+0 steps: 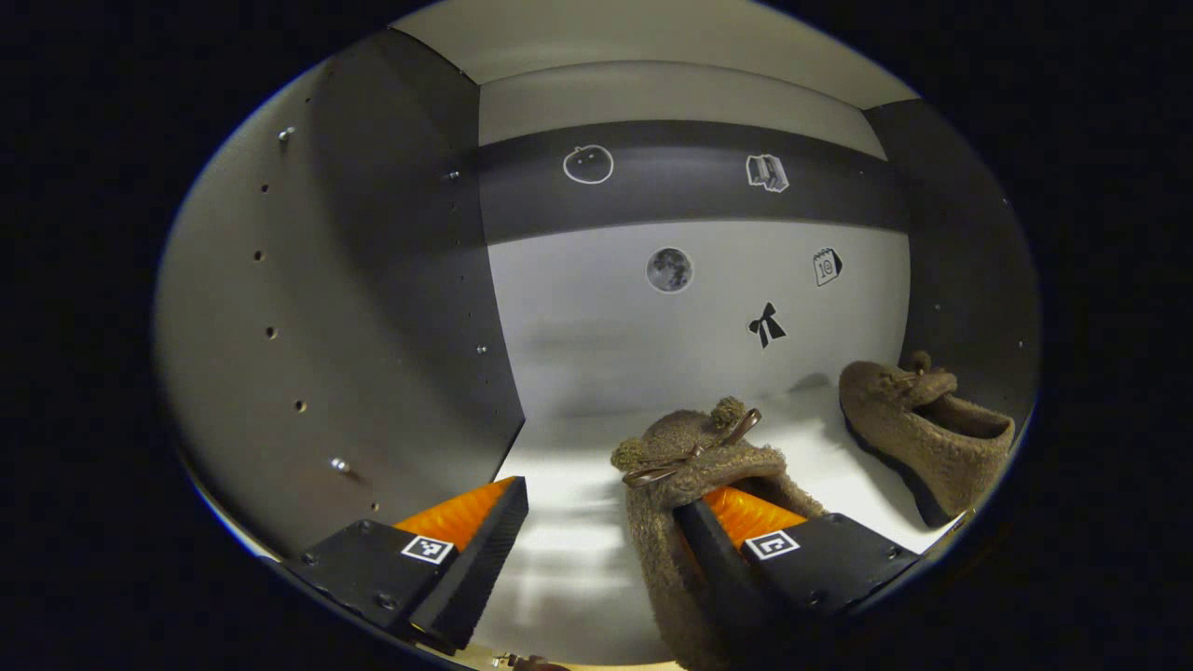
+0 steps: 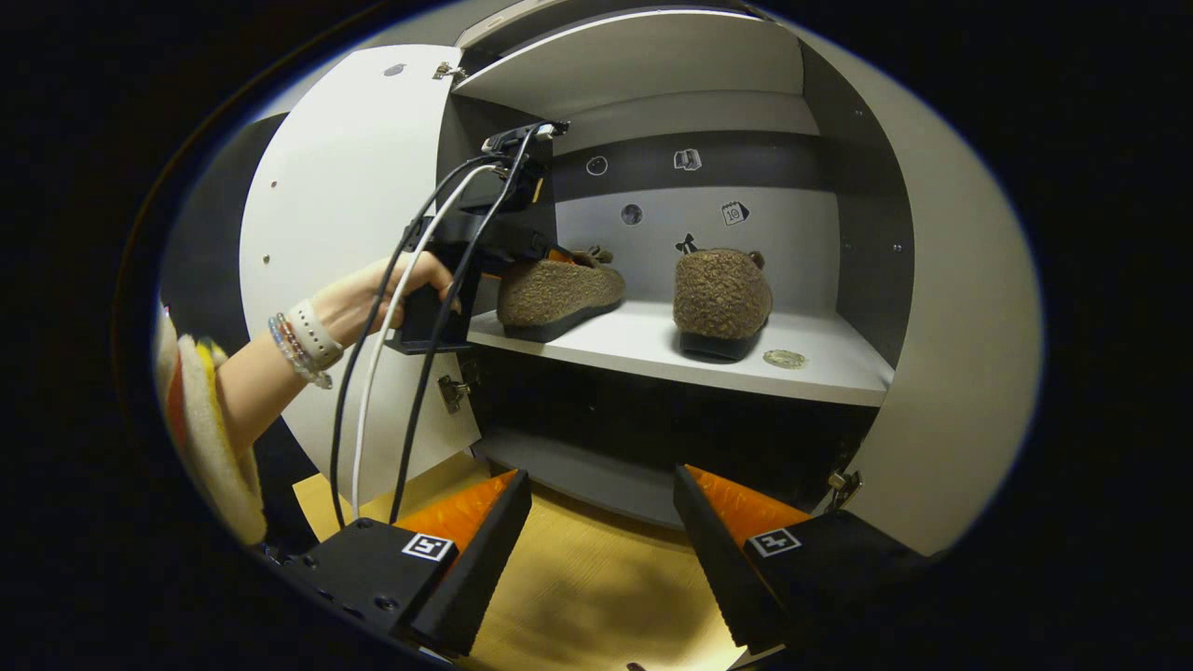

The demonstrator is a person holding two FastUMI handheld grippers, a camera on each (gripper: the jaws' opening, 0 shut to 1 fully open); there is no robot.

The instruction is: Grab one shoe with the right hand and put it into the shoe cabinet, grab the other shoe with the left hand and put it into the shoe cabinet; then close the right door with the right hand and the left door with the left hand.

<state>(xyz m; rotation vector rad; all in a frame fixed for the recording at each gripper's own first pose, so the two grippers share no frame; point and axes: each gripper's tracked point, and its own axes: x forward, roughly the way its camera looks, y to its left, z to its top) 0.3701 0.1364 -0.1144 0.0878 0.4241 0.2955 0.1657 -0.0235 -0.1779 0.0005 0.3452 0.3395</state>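
Two brown fuzzy shoes stand on the white shelf inside the shoe cabinet. In the left gripper view the near shoe, with a small bow, lies just in front of me, and the other shoe stands farther right. My left gripper is open, with one finger in the near shoe's opening and the other off to its side. From the right gripper view, a hand holds the left gripper at the left shoe, and the second shoe stands apart. My right gripper hangs open outside the cabinet, holding nothing.
Both doors stand open: the left door behind the person's arm, the right door at the right. A small round disc lies on the shelf's front right. A lower compartment is dark. Wooden floor lies below.
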